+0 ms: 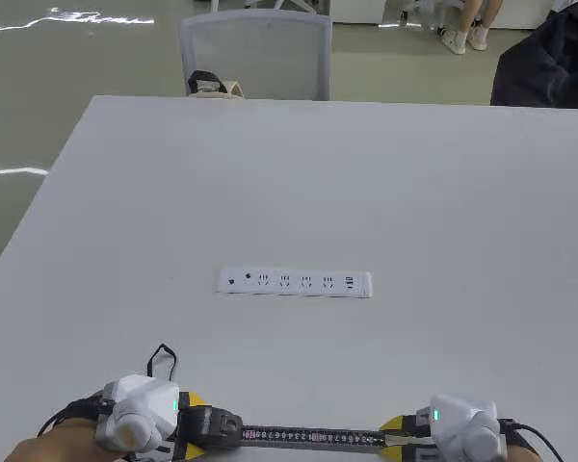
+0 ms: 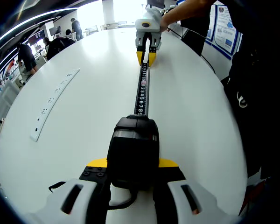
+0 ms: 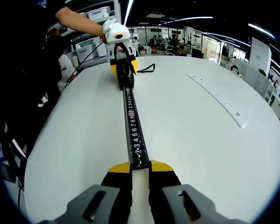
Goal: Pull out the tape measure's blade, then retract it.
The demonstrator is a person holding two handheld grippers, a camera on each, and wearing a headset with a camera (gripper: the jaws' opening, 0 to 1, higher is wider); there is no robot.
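The black tape measure case (image 2: 132, 151) sits between the yellow-tipped jaws of my left gripper (image 2: 133, 163), which is shut on it at the table's near left edge (image 1: 207, 426). Its dark numbered blade (image 1: 313, 438) (image 3: 133, 135) is drawn out flat along the table toward the right. My right gripper (image 3: 140, 166) (image 1: 397, 435) is shut on the blade's end. In the left gripper view the right gripper (image 2: 146, 55) is at the far end of the blade (image 2: 142, 88). In the right gripper view the left gripper and case (image 3: 123, 70) are at the far end.
A white power strip (image 1: 295, 282) lies across the middle of the white table (image 1: 366, 173), also seen as the power strip (image 2: 51, 102) (image 3: 217, 98). A grey chair (image 1: 255, 53) stands at the far edge. The case's black strap (image 1: 161, 358) lies beside the left gripper.
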